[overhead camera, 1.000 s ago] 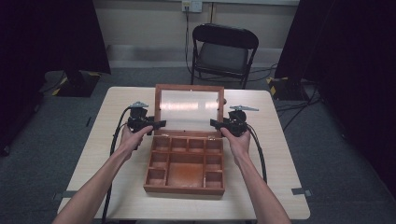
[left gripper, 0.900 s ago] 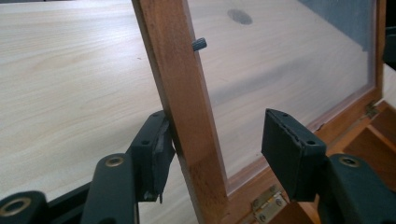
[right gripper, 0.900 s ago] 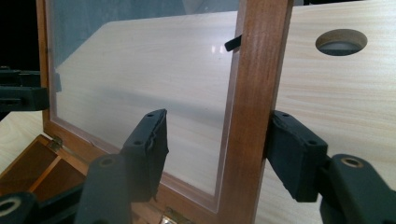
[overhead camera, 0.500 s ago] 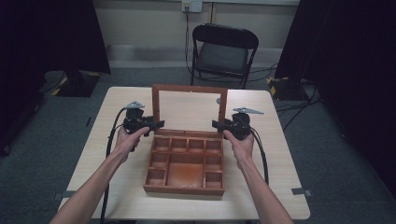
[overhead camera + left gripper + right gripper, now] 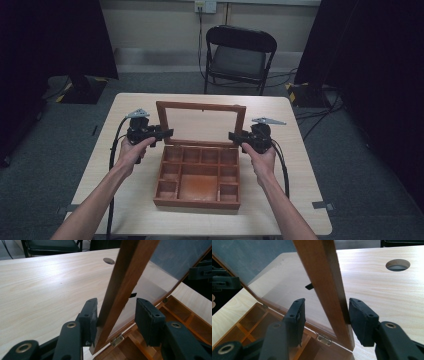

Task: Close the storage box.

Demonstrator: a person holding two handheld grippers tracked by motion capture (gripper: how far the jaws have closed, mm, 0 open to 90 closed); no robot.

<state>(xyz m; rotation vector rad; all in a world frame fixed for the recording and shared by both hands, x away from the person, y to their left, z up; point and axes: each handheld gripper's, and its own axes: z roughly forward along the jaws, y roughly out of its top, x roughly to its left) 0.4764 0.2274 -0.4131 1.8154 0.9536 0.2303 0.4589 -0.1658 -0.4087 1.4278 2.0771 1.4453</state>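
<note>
A brown wooden box [image 5: 196, 203] with several empty compartments sits mid-table, its glass-paned lid [image 5: 200, 106] raised and leaning back. My left gripper [image 5: 167, 133] stands open at the lid's left side rail. In the left gripper view, the rail [image 5: 125, 277] passes between the jaws of that gripper [image 5: 116, 312]; the left pad [image 5: 91, 315] touches it and the right pad stands apart. My right gripper [image 5: 232, 135] is open at the lid's right rail. In the right gripper view, the rail [image 5: 324, 277] rests against the right pad [image 5: 359, 315] of this gripper [image 5: 325, 311]. Brass hinges [image 5: 323, 338] join lid and box.
The light wooden table [image 5: 125, 205] has a round cable hole [image 5: 397, 265] behind the box. A black folding chair [image 5: 240, 55] stands beyond the far edge. Cables lie on the grey floor at the right. Dark curtains flank the room.
The lid has swung up and back, from leaning over the box to past upright. Both grippers have moved back with its side rails.
</note>
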